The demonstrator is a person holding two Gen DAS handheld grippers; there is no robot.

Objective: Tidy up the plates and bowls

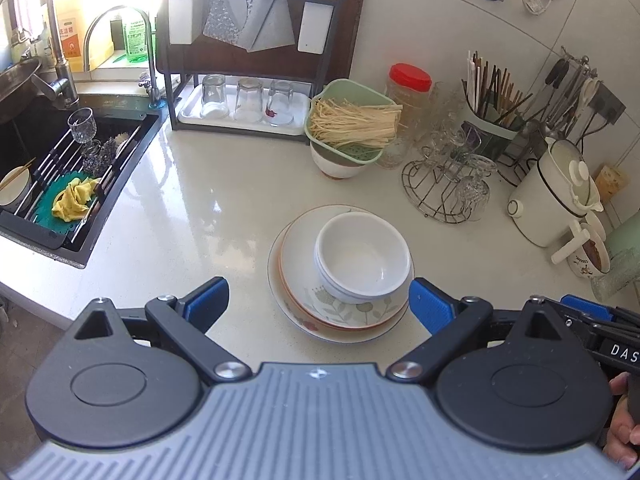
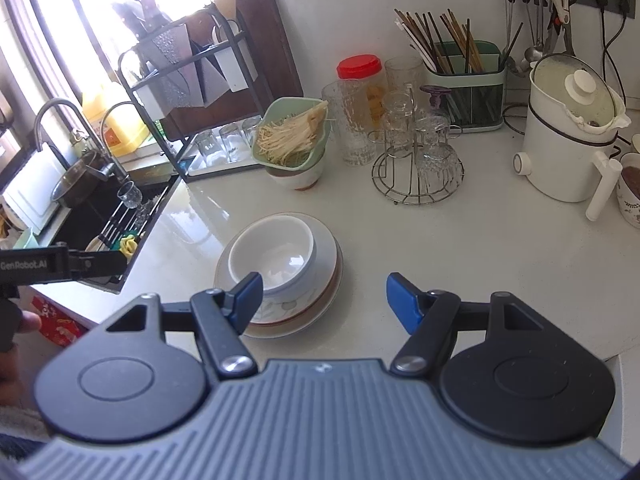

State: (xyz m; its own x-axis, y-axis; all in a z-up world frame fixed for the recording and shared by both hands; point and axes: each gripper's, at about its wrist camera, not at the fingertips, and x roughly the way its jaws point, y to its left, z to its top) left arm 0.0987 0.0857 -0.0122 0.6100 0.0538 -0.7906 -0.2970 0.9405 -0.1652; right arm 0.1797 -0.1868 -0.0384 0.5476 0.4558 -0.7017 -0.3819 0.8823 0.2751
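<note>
Left view: the left gripper [image 1: 318, 304] is hanging over the table [image 1: 192, 208], fingers wide and holding nothing. The white bowls [image 1: 364, 260] are sitting on the plates [image 1: 296, 276], just ahead between the fingers.
Right view: the right gripper [image 2: 324, 300] is waiting, fingers wide and empty. The bowls [image 2: 276, 256] are lying ahead, toward its left finger [image 2: 246, 294].

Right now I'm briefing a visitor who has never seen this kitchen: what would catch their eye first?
Probably the stack of plates with white bowls nested on top, alone on the pale counter just ahead of both open grippers, the left gripper and the right gripper. Behind it, a green colander of noodles sits on a bowl, beside a red-lidded jar.
</note>
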